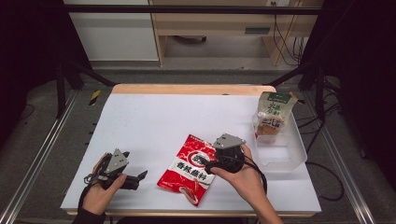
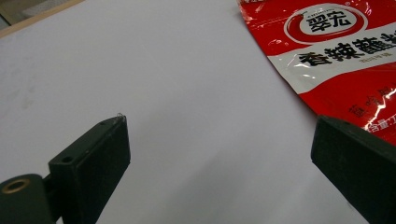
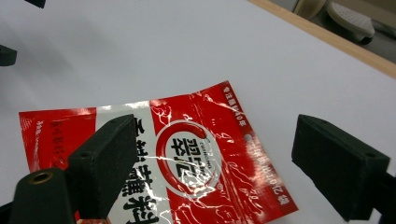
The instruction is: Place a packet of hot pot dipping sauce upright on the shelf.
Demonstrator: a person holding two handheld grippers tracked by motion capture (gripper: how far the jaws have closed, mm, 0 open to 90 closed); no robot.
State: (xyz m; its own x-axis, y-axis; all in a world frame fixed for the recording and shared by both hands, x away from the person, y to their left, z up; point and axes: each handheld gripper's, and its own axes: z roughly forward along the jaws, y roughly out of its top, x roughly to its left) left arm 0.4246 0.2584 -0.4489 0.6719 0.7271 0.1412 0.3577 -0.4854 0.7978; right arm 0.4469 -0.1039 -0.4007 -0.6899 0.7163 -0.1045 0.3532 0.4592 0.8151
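Note:
A red seasoning pouch (image 1: pixel 187 169) with white and black print lies flat near the front middle of the white table (image 1: pixel 163 116). My right gripper (image 1: pixel 206 161) hovers at the pouch's right edge, jaws open. In the right gripper view the red pouch (image 3: pixel 187 154) lies below and between the spread jaws of the right gripper (image 3: pixel 212 123). My left gripper (image 1: pixel 137 179) rests low at the front left, open, a short way left of the pouch. In the left gripper view the red pouch (image 2: pixel 336 51) sits at the upper right, beyond the open left gripper (image 2: pixel 219 126).
A clear plastic bin (image 1: pixel 285 156) stands at the table's right edge with a green and white pouch (image 1: pixel 274 116) upright in its far end. The table's wooden far edge (image 1: pixel 194 88) runs across the back. Black frame posts flank both sides.

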